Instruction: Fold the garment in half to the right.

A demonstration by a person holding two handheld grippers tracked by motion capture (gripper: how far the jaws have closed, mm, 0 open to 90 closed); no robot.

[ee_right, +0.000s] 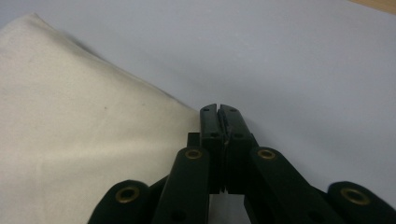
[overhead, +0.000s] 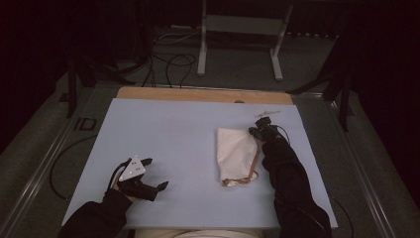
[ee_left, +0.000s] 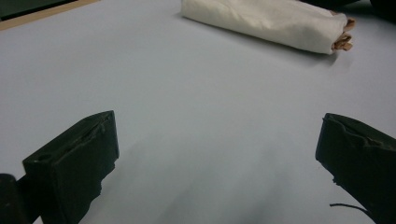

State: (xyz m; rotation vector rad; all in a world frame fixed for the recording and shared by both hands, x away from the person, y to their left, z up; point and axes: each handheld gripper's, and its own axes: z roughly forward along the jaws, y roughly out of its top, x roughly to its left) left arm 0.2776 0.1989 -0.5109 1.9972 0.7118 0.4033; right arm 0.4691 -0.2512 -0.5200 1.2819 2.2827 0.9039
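Cream cloth bag (overhead: 236,153) lies flat on the desk (overhead: 168,144), right of centre, brown drawstring at its near end. Right hand-held gripper (overhead: 258,131) clenched at the bag's far right edge; whether cloth is pinched, cannot tell. Left hand-held gripper (overhead: 154,173) released, jaws wide, well apart from the bag.

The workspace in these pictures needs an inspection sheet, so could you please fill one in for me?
Surface: pale blue table top, with a wooden strip along its far edge.
Job's things: folded cream cloth bag lying flat, brown drawstring at its near end.
Clutter: a small pale object near the far right corner, too small to identify.
Grippers: left gripper open, resting apart from the bag; right gripper shut at the bag's right edge, with nothing seen between its jaws.
Cables: black cables on the floor beyond the table.
Surroundings: dark room, grey metal stand behind the table.
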